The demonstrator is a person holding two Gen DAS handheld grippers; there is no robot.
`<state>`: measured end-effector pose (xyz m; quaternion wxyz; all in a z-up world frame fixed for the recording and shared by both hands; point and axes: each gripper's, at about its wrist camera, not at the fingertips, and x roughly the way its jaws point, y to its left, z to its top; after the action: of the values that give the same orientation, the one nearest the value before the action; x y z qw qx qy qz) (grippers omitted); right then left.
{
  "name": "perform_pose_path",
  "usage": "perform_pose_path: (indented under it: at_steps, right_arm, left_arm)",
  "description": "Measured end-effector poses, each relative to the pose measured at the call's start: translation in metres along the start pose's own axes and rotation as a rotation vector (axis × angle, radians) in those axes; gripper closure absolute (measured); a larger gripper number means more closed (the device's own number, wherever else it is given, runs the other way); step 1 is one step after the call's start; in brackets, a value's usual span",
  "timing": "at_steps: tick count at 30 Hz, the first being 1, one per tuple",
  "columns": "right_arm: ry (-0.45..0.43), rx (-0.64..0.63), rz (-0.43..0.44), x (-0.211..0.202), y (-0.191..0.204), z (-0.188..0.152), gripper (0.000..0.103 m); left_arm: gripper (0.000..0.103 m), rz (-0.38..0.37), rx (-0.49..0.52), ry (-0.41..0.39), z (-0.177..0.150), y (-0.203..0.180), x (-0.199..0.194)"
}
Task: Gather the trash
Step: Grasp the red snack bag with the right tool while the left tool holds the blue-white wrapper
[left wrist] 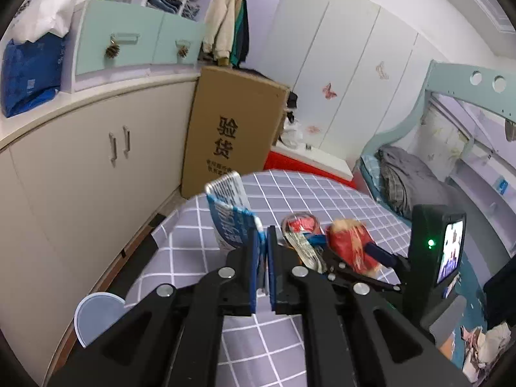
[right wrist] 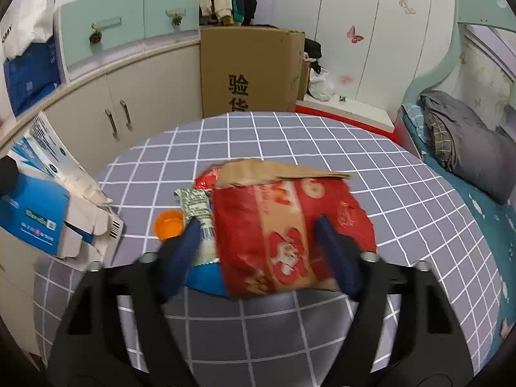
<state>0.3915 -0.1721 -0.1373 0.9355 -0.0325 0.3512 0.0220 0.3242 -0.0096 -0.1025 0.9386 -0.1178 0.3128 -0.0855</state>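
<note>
My left gripper point(left wrist: 265, 230) is shut on a flattened blue and white carton point(left wrist: 229, 213), which sticks up and to the left from its pads. The same carton point(right wrist: 42, 213) fills the left edge of the right wrist view. A crumpled red paper bag point(right wrist: 283, 232) lies on the grey checked tablecloth point(right wrist: 322, 148). My right gripper point(right wrist: 258, 222) straddles the bag. Its right finger touches the bag, and a gap shows at the left finger. Beside the bag lie a green and white wrapper point(right wrist: 195, 201), a red wrapper point(right wrist: 206, 179) and an orange cap point(right wrist: 169, 224).
A tall cardboard box point(left wrist: 232, 129) stands behind the table against cream cabinets point(left wrist: 96, 161). A bed with grey bedding point(right wrist: 464, 148) runs along the right. A pale blue round rim point(left wrist: 96, 316) sits low at the table's left edge. Something blue point(right wrist: 206, 279) lies under the bag.
</note>
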Motion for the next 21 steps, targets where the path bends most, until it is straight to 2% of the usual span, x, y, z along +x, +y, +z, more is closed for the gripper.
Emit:
perform_pose_path:
  at_steps: [1, 2, 3, 4, 5, 6, 11, 13, 15, 16, 17, 18, 19, 21]
  right_arm:
    - [0.002, 0.004, 0.009, 0.001, -0.001, 0.0, 0.049]
    - [0.0, 0.011, 0.017, 0.0, -0.003, 0.0, 0.054]
    - [-0.012, 0.018, 0.022, -0.003, -0.005, 0.0, 0.068]
    - [-0.024, 0.02, 0.022, -0.006, -0.006, 0.0, 0.078]
    - [-0.039, 0.021, 0.021, -0.011, -0.007, 0.0, 0.093]
    - [-0.048, 0.026, 0.035, -0.016, -0.01, 0.0, 0.101]
    - [-0.118, 0.066, 0.068, -0.044, -0.025, 0.003, 0.101]
    - [-0.115, 0.068, 0.076, -0.051, -0.027, 0.006, 0.101]
    - [-0.089, 0.06, 0.113, -0.051, -0.026, 0.008, 0.099]
    - [-0.078, 0.052, 0.097, -0.047, -0.023, 0.009, 0.087]
    - [-0.076, 0.038, 0.08, -0.046, -0.02, 0.01, 0.075]
    - [-0.081, 0.02, 0.059, -0.043, -0.016, 0.009, 0.042]
    - [-0.09, 0.01, 0.048, -0.042, -0.012, 0.008, 0.038]
    - [-0.098, -0.016, 0.022, -0.038, 0.0, 0.007, 0.038]
  left_arm:
    - [0.094, 0.023, 0.014, 0.043, -0.002, -0.001, 0.009]
    - [0.095, 0.046, 0.02, 0.043, -0.004, -0.002, 0.012]
    - [0.095, 0.061, 0.028, 0.029, -0.006, -0.001, 0.011]
    - [0.096, 0.047, 0.019, 0.029, -0.007, 0.0, 0.01]
    - [0.096, 0.025, 0.0, 0.03, -0.006, 0.003, 0.009]
    - [0.096, 0.007, -0.015, 0.028, -0.006, 0.005, 0.008]
    - [0.096, 0.0, -0.013, 0.001, -0.006, 0.003, -0.007]
    - [0.096, -0.002, -0.019, -0.012, -0.006, 0.004, -0.013]
    - [0.096, 0.019, -0.016, -0.034, -0.005, 0.003, -0.019]
    - [0.096, 0.041, -0.009, -0.046, -0.004, 0.002, -0.023]
    - [0.096, 0.067, -0.003, -0.057, -0.004, 0.002, -0.026]
    - [0.096, 0.109, 0.011, -0.077, -0.004, 0.001, -0.029]
    - [0.096, 0.142, 0.029, -0.091, -0.003, 0.0, -0.031]
    - [0.096, 0.183, 0.042, -0.096, 0.0, 0.002, -0.03]
